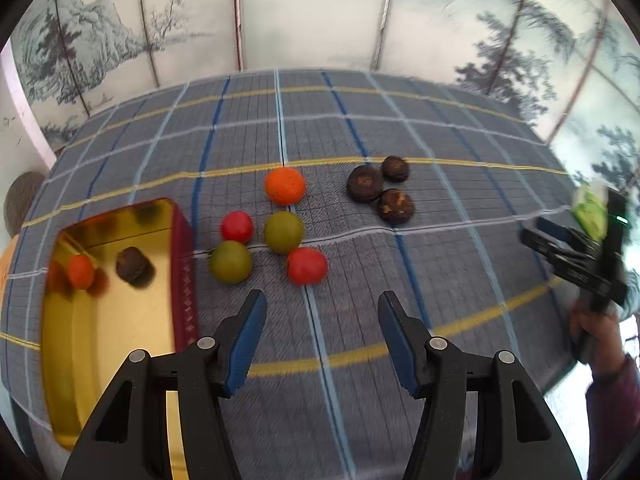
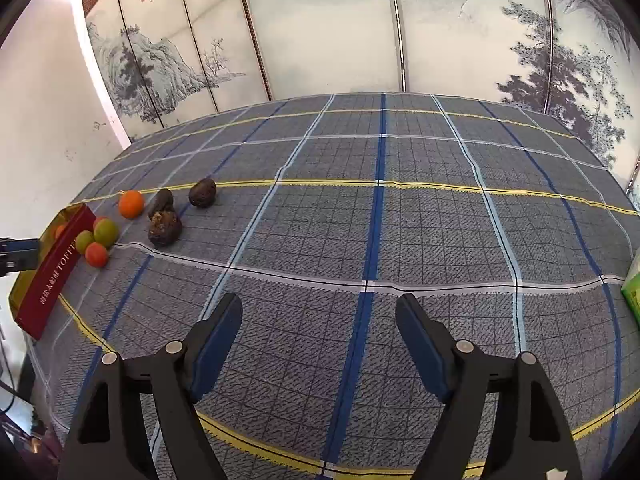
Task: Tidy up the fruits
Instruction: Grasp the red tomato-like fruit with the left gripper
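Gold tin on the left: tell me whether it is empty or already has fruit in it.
Not empty. The gold tin holds one small orange fruit and one dark brown fruit; most of its floor is bare.

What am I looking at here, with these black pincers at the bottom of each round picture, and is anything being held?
No robot: a person holds a two-finger gripper in each hand, each with a wide-angle camera looking along its fingers. One picture is from the left gripper, the other from the right gripper. Both are open and hold nothing.

Below is a table under a plaid tablecloth. On it lie an orange fruit, two red fruits, two green ones and three dark brown fruits. At the left stands a gold tin with red sides, already holding an orange fruit and a brown one.
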Demonstrator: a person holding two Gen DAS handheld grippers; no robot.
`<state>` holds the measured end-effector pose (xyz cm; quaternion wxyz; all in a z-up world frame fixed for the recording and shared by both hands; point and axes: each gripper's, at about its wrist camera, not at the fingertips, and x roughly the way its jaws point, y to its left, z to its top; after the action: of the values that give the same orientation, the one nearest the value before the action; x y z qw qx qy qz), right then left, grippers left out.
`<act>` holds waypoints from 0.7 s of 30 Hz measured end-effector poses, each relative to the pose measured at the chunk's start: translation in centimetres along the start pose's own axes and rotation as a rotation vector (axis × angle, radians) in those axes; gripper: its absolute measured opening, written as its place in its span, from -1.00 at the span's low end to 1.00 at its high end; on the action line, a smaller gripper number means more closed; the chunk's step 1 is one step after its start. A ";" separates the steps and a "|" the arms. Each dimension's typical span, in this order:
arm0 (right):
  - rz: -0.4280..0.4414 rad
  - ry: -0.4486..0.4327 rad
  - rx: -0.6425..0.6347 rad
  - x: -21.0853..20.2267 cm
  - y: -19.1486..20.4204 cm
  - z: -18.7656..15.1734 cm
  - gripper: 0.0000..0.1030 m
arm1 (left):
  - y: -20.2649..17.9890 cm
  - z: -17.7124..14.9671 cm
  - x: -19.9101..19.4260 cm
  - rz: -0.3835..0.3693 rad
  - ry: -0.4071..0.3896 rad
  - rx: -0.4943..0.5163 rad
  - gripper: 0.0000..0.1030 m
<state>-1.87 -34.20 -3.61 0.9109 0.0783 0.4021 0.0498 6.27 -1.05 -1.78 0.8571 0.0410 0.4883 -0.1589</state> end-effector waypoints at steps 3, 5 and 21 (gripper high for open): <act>0.024 -0.017 0.013 -0.4 -0.1 -0.2 0.59 | 0.1 0.8 2.7 0.016 0.032 -0.039 -0.12; 0.039 -0.024 0.018 -0.5 -0.3 -0.3 0.62 | 0.3 1.1 4.2 0.048 0.046 -0.051 -0.12; 0.084 0.010 0.017 0.0 0.0 -0.2 0.67 | 0.0 1.4 8.8 0.117 0.064 -0.079 -0.32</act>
<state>-2.03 -34.13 -3.77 0.9053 0.1028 0.4032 0.0851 11.55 -3.44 -8.54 0.8499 0.0404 0.5180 -0.0878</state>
